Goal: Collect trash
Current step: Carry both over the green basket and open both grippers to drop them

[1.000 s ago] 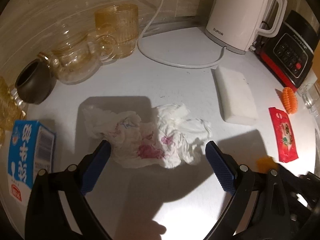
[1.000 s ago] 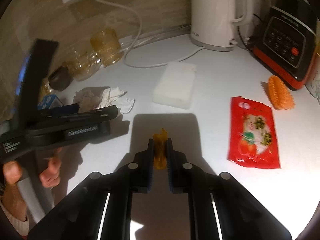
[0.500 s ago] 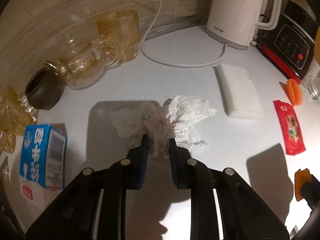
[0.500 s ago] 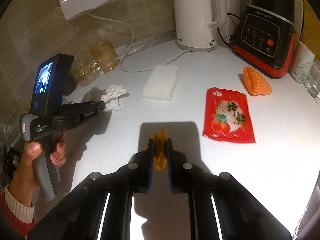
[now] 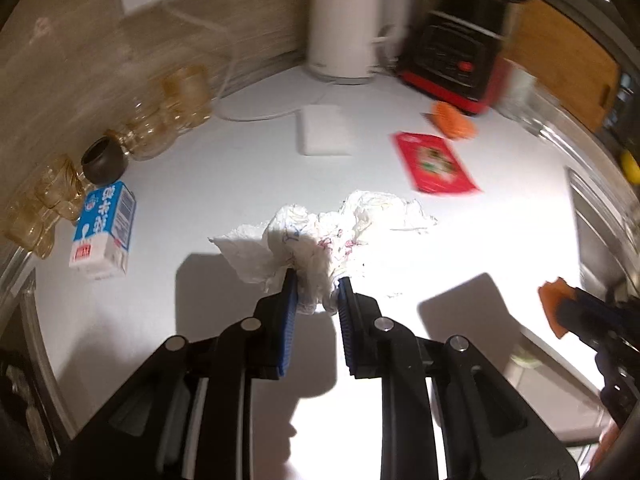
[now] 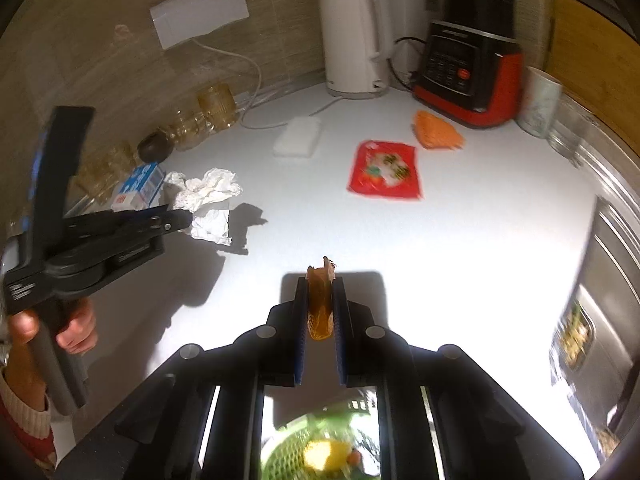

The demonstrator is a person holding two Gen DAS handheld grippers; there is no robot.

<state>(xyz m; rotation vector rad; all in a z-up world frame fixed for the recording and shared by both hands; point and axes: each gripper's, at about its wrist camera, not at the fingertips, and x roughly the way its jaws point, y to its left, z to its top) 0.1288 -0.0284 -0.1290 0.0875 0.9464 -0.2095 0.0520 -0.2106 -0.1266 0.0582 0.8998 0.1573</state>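
The left gripper [image 5: 316,284] is clamped on the crumpled tissue [image 5: 320,236]. Its two blue pads squeeze one bunched corner, and the rest of the paper spreads out in front of the tips. From the right wrist view the paper looks lifted off the white counter [image 5: 224,184], because its shadow lies apart from it.

The right gripper [image 6: 320,292] is shut tight on a small amber wrapper [image 6: 319,304], which sticks up a little past the tips. Below this gripper, near the person's body, a green basket [image 6: 288,456] with something yellow in it peeks through. It may be the bin, but that is only a guess.

To do this step well, the person should keep both squeezes firm and carry the two bits of trash slowly. The tissue is big and floppy and held by just one corner, so a quick swing could tear it or let it slip. It should ride high enough that the loose end does not drag.

More trash waits ahead of the left gripper. The milk carton [image 5: 105,232] stands off to its left side. The red snack packet [image 5: 434,162] lies ahead and to the right. The white kettle [image 5: 346,24], the red and black machine [image 5: 452,64], the white sponge block [image 5: 325,130], the orange brush [image 5: 454,120], the glass cups [image 5: 186,96] and the dark little pot [image 5: 104,160] sit farther ahead and look like things to leave alone.
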